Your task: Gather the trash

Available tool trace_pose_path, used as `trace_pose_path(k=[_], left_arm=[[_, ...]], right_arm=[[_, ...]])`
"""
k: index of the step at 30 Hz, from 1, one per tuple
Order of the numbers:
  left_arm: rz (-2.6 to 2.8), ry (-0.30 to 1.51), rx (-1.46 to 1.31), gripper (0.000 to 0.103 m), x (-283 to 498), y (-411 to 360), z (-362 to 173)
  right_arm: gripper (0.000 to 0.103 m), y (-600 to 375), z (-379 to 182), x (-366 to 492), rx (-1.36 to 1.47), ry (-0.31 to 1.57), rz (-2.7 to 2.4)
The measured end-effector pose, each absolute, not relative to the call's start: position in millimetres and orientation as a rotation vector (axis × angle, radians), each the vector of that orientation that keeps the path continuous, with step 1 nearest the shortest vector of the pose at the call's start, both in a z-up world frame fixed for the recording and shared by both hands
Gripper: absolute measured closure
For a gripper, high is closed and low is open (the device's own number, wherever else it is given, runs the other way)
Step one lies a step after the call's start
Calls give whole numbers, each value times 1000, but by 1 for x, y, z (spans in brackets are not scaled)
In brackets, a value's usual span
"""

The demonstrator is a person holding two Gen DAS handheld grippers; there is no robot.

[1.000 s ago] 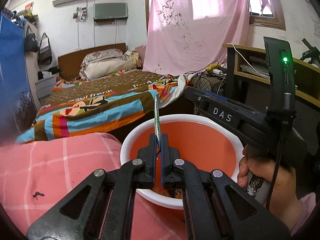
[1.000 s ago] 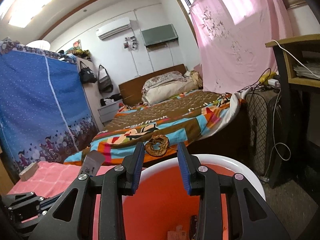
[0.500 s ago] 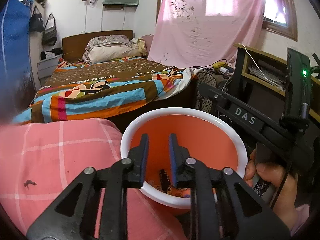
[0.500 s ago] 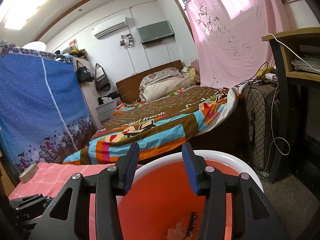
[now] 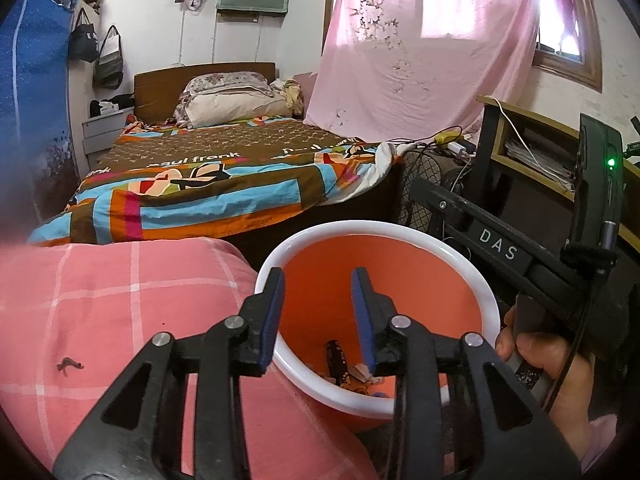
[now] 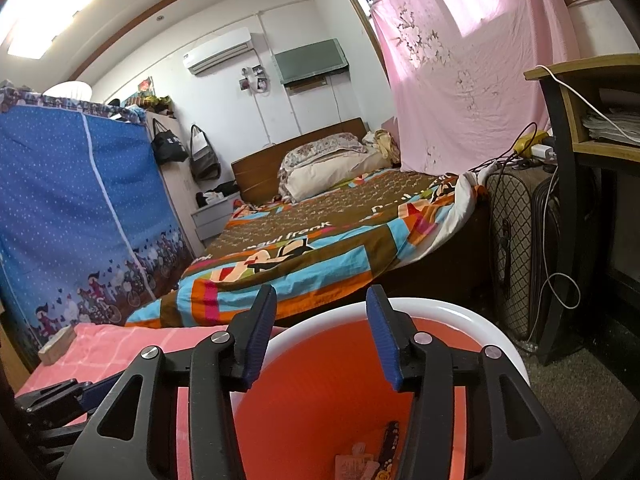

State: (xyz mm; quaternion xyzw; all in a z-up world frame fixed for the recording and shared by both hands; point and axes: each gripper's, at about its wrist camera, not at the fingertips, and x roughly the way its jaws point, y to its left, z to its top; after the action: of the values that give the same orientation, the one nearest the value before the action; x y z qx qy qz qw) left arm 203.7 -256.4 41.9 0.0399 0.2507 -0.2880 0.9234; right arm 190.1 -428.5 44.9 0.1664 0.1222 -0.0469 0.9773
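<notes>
Both tools hang over the orange bin (image 5: 400, 280) at lower centre, jaws opening with nothing between them. Left tool (image 5: 318, 316) tips down; right tool (image 6: 320, 332) sits flatter, a hand (image 5: 548, 364) gripping its handle. Wrappers (image 6: 376, 456) lie at the bin's bottom.

Bin (image 5: 490, 300) mouth open above, bed (image 5: 224, 184) blocking beyond

You've got an orange bin (image 5: 404, 280) with a white rim standing upright and open, just beside the edge of the pink checked cloth. At its bottom lies the trash (image 5: 340, 364): a dark patterned wrapper, leaning on the wall, among pale crumpled scraps (image 6: 352, 464).
</notes>
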Motion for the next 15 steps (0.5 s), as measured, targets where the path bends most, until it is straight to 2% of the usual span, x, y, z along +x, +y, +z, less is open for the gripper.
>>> trace_pose_path(k=[4, 6, 8, 10, 15], left_arm=[[-573, 514, 67, 55, 204, -250, 44], [-556, 517, 61, 48, 204, -246, 44], [-538, 516, 55, 43, 205, -241, 45], [-512, 510, 46, 37, 205, -235, 46], [-441, 482, -3, 11, 205, -216, 47]], right_arm=[[54, -426, 42, 189, 335, 257, -99], [48, -424, 39, 190, 332, 268, -106], [37, -424, 37, 191, 335, 276, -109], [34, -423, 37, 190, 337, 280, -107], [26, -424, 37, 190, 337, 292, -107]])
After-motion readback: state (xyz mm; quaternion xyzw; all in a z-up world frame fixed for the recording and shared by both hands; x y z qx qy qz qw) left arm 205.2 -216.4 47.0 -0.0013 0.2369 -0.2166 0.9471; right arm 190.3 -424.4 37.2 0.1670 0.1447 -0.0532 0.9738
